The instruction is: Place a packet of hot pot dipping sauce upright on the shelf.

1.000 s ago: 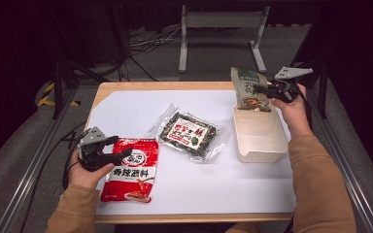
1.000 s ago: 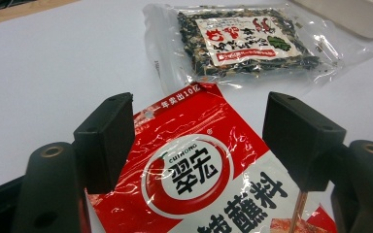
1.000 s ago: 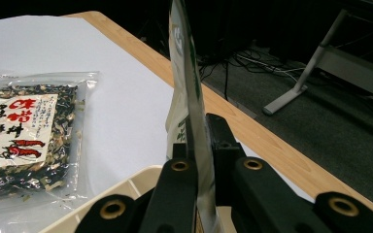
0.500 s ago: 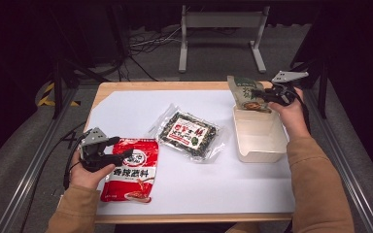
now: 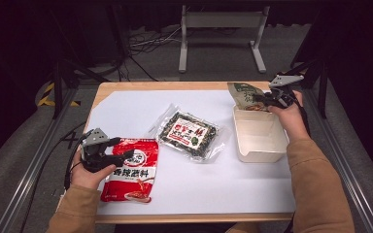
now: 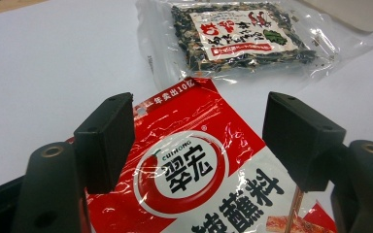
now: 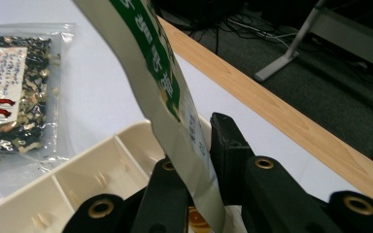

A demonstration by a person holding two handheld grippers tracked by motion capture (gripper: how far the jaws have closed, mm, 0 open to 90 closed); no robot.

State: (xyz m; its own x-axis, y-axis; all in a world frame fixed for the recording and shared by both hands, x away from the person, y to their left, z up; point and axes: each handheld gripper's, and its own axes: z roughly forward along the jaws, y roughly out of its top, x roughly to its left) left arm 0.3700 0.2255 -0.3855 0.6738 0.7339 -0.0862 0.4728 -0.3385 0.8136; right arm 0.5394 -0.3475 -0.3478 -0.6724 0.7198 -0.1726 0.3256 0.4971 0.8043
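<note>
Packing looks barely begun. Right gripper [image 5: 264,98], at two o'clock on the table [image 5: 126,88], has its jaws just easing apart around the green packet [image 5: 243,93], which stands between them at the far end of the cream box [image 5: 257,156] — whether the pads press it I cannot tell. Left gripper [image 6: 199,141], at eight o'clock, hangs with jaws apart over the red sauce pouch [image 6: 199,174], untouched. Seaweed bag [image 5: 189,133] lies mid-table. By my reading, two packets remain to go in.
</note>
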